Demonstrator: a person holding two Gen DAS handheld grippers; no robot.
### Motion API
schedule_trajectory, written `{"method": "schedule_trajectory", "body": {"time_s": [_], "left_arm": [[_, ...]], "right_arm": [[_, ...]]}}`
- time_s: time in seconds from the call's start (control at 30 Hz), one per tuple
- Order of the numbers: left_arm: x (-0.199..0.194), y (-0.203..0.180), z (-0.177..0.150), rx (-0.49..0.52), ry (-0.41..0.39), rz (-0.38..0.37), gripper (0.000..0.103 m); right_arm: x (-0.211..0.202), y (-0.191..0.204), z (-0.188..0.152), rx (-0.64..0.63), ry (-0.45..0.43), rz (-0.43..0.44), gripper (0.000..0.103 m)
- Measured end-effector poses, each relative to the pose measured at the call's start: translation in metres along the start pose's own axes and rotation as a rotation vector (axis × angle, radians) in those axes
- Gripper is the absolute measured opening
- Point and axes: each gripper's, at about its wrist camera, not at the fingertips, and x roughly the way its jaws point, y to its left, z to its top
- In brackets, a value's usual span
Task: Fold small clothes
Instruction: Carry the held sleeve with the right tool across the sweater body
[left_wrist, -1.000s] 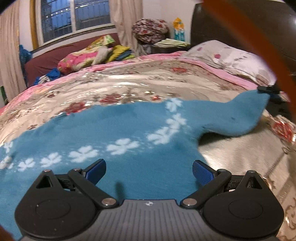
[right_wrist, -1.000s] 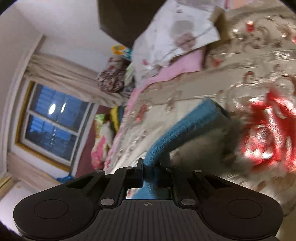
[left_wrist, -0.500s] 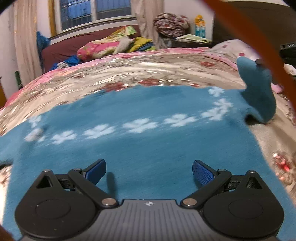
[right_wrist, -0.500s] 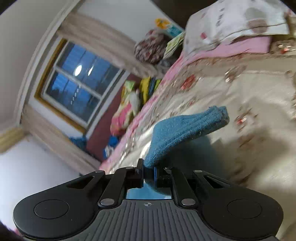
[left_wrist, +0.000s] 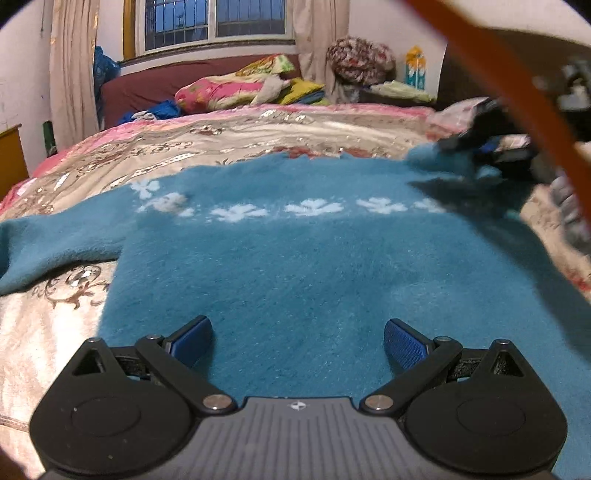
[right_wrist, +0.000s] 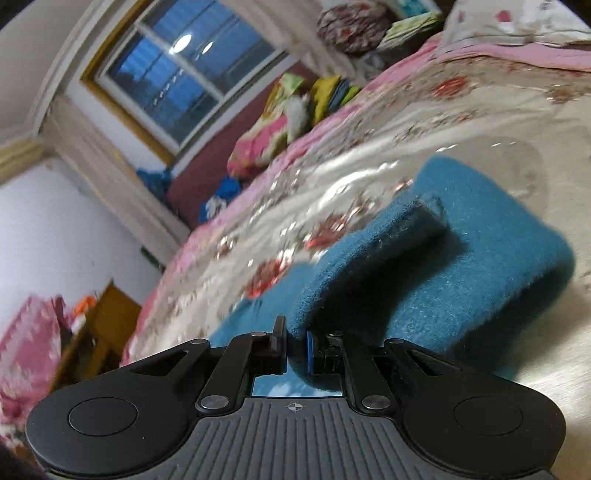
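Note:
A small teal sweater (left_wrist: 303, 266) with a row of white flowers lies flat on the floral bedspread (left_wrist: 258, 136). My left gripper (left_wrist: 297, 341) is open and empty, low over the sweater's lower part. The other sleeve (left_wrist: 44, 243) lies spread out at the left. My right gripper (right_wrist: 295, 349) is shut on the right sleeve (right_wrist: 461, 266), which curls back over toward the sweater's body. In the left wrist view the right gripper (left_wrist: 487, 147) shows blurred at the far right, holding that sleeve above the sweater.
Pillows and folded bedding (left_wrist: 236, 88) lie along a maroon sofa under the window. A dark headboard (left_wrist: 472, 62) stands at the right with bundles (left_wrist: 358, 62) beside it. A wooden cabinet (right_wrist: 107, 321) stands off the bed's left side.
My right gripper has carried the sleeve inward over the sweater's body. My left gripper's view has swung left, so the sweater's left sleeve now shows.

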Motion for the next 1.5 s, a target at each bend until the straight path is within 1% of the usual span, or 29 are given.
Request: {"method": "schedule_trajectory", "body": {"time_s": [0.07,0.17,0.3,0.47,0.57,0.67,0.83,1.03,1.17,1.5], "left_arm": [[0.0,0.009,0.002,-0.041,0.001,-0.034,0.103],[0.001,0.021,0.007,-0.085,0.003,-0.062,0.103],[-0.001,0.032,0.007,-0.115,-0.005,-0.064,0.103],[-0.003,0.042,0.009,-0.138,-0.016,-0.04,0.103],[-0.002,0.05,0.01,-0.167,-0.015,-0.021,0.103],[0.0,0.056,0.011,-0.188,-0.009,-0.021,0.103],[-0.002,0.057,0.011,-0.182,-0.009,-0.024,0.103],[-0.005,0.06,0.012,-0.199,-0.005,-0.035,0.103],[-0.005,0.061,0.012,-0.203,-0.003,-0.04,0.103],[-0.004,0.059,0.01,-0.178,-0.003,-0.034,0.103]], "right_arm": [[0.012,0.015,-0.012,-0.038,0.031,-0.011,0.01],[0.026,0.038,-0.029,-0.112,0.063,-0.029,0.01],[0.038,0.068,-0.055,-0.272,0.084,-0.076,0.01],[0.049,0.101,-0.076,-0.455,0.086,-0.135,0.01],[0.06,0.112,-0.082,-0.5,0.095,-0.161,0.011],[0.067,0.123,-0.088,-0.546,0.096,-0.182,0.011],[0.083,0.141,-0.087,-0.593,0.081,-0.201,0.011],[0.102,0.163,-0.105,-0.737,0.08,-0.241,0.011],[0.113,0.168,-0.111,-0.77,0.09,-0.264,0.011],[0.123,0.178,-0.125,-0.864,0.077,-0.293,0.011]]}}
